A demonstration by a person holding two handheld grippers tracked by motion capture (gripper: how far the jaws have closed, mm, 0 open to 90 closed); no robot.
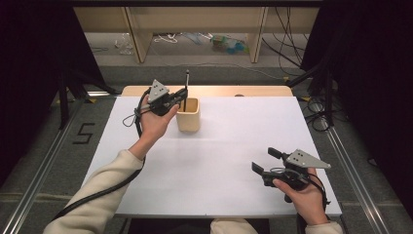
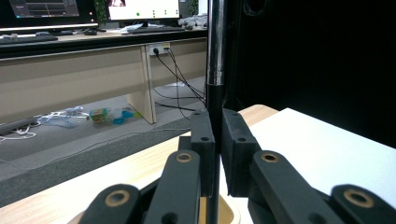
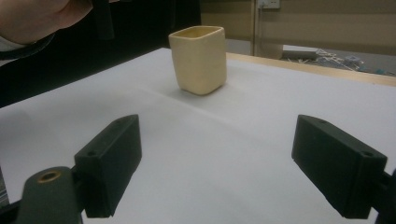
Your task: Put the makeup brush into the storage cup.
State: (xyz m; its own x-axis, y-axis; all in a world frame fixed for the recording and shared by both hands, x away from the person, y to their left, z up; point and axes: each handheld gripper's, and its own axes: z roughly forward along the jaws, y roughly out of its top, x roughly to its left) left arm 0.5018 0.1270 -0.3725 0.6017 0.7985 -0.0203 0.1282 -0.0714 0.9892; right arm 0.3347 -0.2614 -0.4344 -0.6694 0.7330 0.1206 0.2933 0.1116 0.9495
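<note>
— One pen [image 2: 215, 70], upright, and we have it pinched between the black jaws of our left gripper [image 1: 181, 99]. The pads press on its dark barrel from both sides, with no gap showing.

— Where does it sit?

— Right over the cup [image 1: 188, 115], near the table's [image 1: 214, 165] far edge, left of the middle. Its lower end dips past the cup's rim; we cannot tell whether it touches the bottom.

— Why hold it upright?

— We judge that a vertical pen goes cleanly through the narrow mouth, so we grip low on the barrel and let the top stand above the jaws.

— And the other hand?

— Our right gripper [image 1: 263, 161] rests by the near right corner, well apart from the cup, jaws spread wide with only bare white table between them. It looks parked so it stays out of the way; the cup [image 3: 198, 58] stands steady unaided.

— What lies beyond?

— Floor with cables past the far edge.
</note>
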